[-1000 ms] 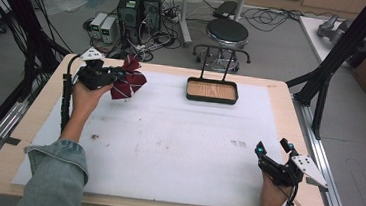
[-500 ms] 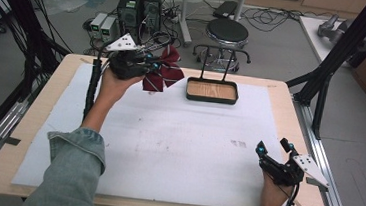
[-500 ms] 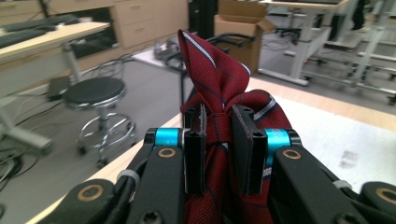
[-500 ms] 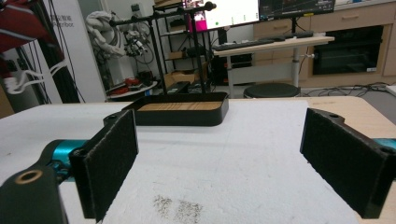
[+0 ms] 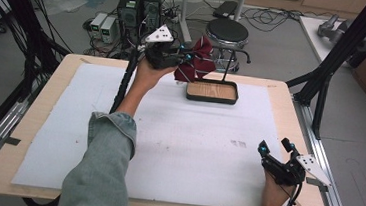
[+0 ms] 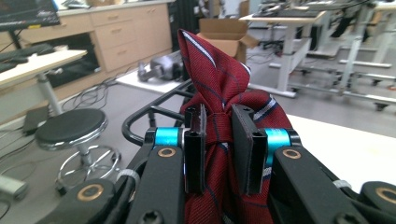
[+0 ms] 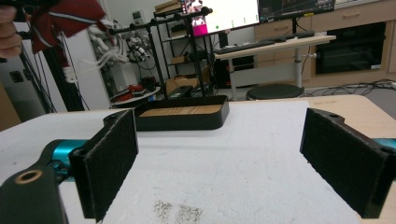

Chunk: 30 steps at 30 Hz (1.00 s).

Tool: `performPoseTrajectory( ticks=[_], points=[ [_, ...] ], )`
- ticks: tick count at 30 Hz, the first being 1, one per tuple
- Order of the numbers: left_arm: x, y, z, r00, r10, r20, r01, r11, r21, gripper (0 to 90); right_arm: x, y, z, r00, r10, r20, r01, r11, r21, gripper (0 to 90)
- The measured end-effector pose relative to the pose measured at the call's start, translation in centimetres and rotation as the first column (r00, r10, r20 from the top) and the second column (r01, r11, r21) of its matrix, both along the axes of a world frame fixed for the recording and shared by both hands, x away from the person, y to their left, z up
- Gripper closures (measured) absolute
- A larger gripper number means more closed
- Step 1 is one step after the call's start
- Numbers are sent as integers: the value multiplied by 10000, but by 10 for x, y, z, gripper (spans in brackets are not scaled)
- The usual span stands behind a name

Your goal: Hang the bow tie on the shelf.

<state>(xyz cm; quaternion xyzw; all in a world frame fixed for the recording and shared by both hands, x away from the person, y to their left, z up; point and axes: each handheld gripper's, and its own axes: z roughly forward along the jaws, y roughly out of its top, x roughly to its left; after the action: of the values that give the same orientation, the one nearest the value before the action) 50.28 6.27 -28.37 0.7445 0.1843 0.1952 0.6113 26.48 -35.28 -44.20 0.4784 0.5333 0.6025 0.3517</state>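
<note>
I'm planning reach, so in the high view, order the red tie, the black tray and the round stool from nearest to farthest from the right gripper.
From the right gripper:
1. Black tray, at the table's far middle.
2. Red tie, held above the tray's left end.
3. Round stool, on the floor beyond the table.

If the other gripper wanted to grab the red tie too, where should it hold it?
Probably the loose folded end of the red tie that sticks up past the left gripper, coming from the rack side. That gripper already pinches the bunched middle, so the free cloth above is the open part. The right gripper sits open, far off.
</note>
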Motion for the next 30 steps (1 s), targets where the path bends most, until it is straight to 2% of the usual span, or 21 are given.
performPoseTrajectory(
  ticks=[2, 3, 4, 5, 7, 8, 9, 10, 13, 16, 17, 18, 24, 25, 30],
  points=[
    [9, -6, -2, 9995, 321, -64, -322, 9995, -40, 756, 0, 0, 0, 10000, 9, -18, -9, 10000, 77, 103],
    [9, -6, -2, 9995, 321, -64, -322, 9995, -40, 756, 0, 0, 0, 10000, 9, -18, -9, 10000, 77, 103],
    [15, -7, -3, 9982, 600, -84, -601, 9981, -156, 756, 0, 0, 0, 10000, -3, 22, 2, 9998, 174, 103],
    [15, -7, -3, 9982, 600, -84, -601, 9981, -156, 756, 0, -1, 0, 10000, 18, -1, -18, 9999, 158, 103],
    [22, -6, -3, 9956, 917, -184, -922, 9953, -281, 756, 0, -1, 0, 10000, 25, -31, -24, 9998, 193, 103],
    [27, -3, -3, 9911, 1289, -327, -1306, 9898, -575, 756, 0, -1, 0, 10000, 28, 2, -28, 9999, 154, 103],
    [29, -1, -4, 9889, 1426, -420, -1457, 9856, -853, 756, 0, -1, 0, 10000, 32, -11, -32, 9999, 165, 103],
    [29, -1, -4, 9889, 1426, -420, -1457, 9856, -853, 756, 0, -1, 0, 10000, 37, -40, -36, 9998, 201, 103],
    [39, 4, -8, 9804, 1833, -717, -1915, 9724, -1331, 757, 0, -1, 0, 10000, 44, -71, -43, 9998, 204, 103],
    [43, 5, -12, 9734, 2106, -898, -2206, 9677, -1217, 756, 0, -1, 0, 10000, 21, -76, -20, 9998, 209, 103],
    [46, 5, -17, 9692, 2268, -960, -2355, 9675, -920, 756, 1, -1, 0, 10000, 8, -54, -7, 9998, 188, 103],
    [46, 5, -17, 9692, 2268, -960, -2355, 9675, -920, 756, 1, -2, -1, 10000, 3, -34, -3, 9999, 164, 103],
    [49, 3, -37, 9615, 2503, -1135, -2535, 9672, -147, 754, 1, -2, -1, 10000, 12, -70, -11, 9999, 150, 103],
    [50, 1, -43, 9615, 2477, -1190, -2467, 9688, 228, 754, 1, -1, -1, 10000, 6, -79, -5, 9998, 184, 103],
    [50, -5, -55, 9625, 2442, -1184, -2393, 9694, 545, 750, 1, -1, -1, 10000, 16, -86, -15, 9999, 162, 103]
  ],
)
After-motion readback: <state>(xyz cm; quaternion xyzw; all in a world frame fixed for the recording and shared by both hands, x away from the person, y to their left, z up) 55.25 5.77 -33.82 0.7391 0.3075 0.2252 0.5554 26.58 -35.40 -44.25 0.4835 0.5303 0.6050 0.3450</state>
